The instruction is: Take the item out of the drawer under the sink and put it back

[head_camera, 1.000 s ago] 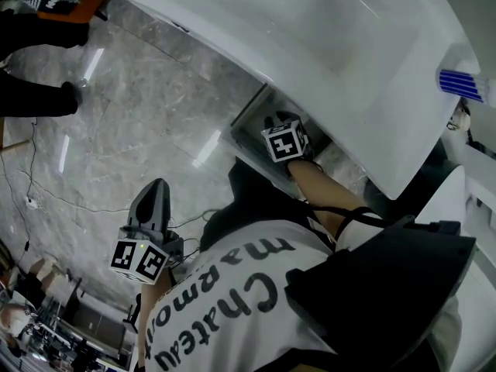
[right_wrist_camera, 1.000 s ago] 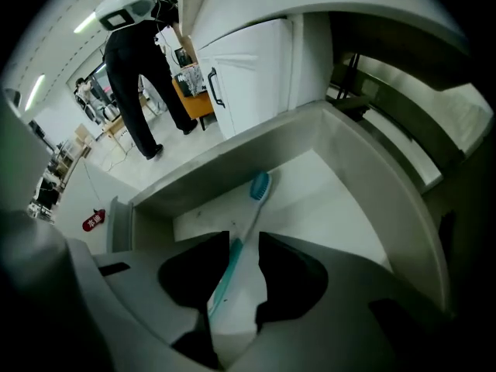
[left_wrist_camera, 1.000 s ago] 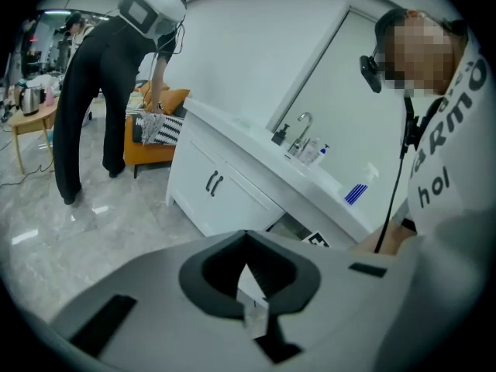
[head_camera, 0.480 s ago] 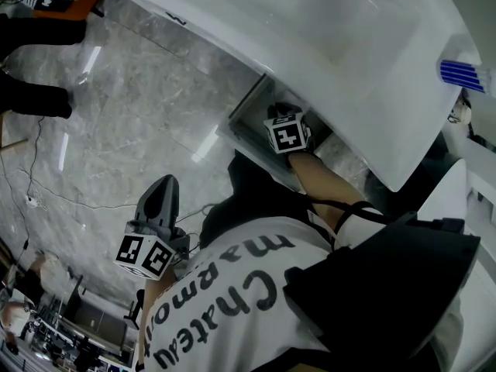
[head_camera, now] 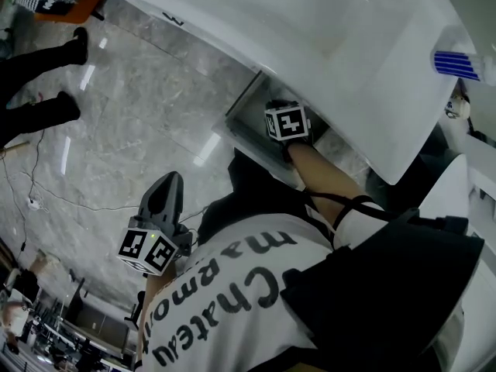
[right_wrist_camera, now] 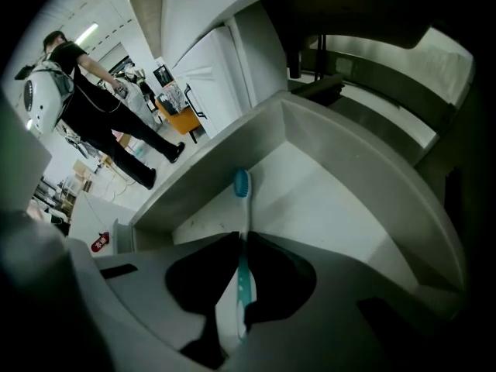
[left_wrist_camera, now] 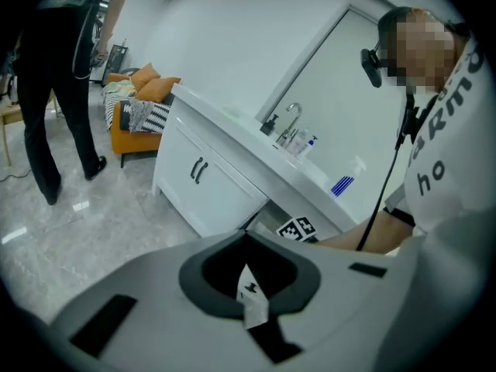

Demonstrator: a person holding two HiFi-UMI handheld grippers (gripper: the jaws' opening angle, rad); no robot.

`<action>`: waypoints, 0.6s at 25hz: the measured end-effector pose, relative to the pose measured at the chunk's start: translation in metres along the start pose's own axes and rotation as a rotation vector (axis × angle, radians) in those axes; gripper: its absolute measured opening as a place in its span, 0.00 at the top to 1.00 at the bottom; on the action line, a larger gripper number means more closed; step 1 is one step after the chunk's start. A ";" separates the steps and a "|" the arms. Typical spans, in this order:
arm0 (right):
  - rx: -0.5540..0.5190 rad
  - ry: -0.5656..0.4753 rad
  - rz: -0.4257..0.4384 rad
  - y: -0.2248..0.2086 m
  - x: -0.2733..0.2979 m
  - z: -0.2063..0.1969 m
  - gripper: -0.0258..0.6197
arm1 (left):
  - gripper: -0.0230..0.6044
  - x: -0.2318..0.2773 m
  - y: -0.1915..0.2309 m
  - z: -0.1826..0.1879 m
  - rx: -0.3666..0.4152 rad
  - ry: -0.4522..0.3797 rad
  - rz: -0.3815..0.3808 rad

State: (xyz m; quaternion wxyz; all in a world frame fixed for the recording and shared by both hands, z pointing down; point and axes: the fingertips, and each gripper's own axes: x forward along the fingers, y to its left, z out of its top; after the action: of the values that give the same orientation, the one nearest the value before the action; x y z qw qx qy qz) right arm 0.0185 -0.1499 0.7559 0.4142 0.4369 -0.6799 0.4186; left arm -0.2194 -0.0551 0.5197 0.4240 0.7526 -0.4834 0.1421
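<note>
Under the white sink [head_camera: 333, 29], the open drawer [head_camera: 249, 122] sits at upper centre. The left gripper [head_camera: 170, 181] hangs at lower left, fingers pressed together. The right gripper [right_wrist_camera: 239, 242], its fingers having just been closing, pinches the blue toothbrush [right_wrist_camera: 244, 277] inside the drawer.

Looks to me like a bathroom set in an open room: white sink worktop [left_wrist_camera: 232, 126], chrome tap [left_wrist_camera: 293, 116], grey marble floor [left_wrist_camera: 93, 223], orange sofa [left_wrist_camera: 120, 130] behind.

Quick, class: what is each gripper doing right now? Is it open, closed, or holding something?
Left gripper: closed, holding nothing.
Right gripper: jaws have just been closing and are now clamped on the toothbrush.
</note>
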 end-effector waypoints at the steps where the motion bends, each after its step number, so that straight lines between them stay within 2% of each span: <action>1: 0.001 0.000 0.000 0.000 -0.001 -0.001 0.89 | 0.95 0.000 -0.001 0.001 0.004 -0.002 -0.002; 15: -0.069 0.008 -0.014 0.000 -0.019 -0.013 0.89 | 0.95 -0.002 -0.011 0.015 0.061 -0.010 -0.019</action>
State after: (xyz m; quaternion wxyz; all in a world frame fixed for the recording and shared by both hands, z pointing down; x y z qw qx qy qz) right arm 0.0257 -0.1335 0.7423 0.4346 0.4255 -0.6893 0.3937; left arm -0.2140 -0.0636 0.5046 0.3998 0.7705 -0.4737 0.1490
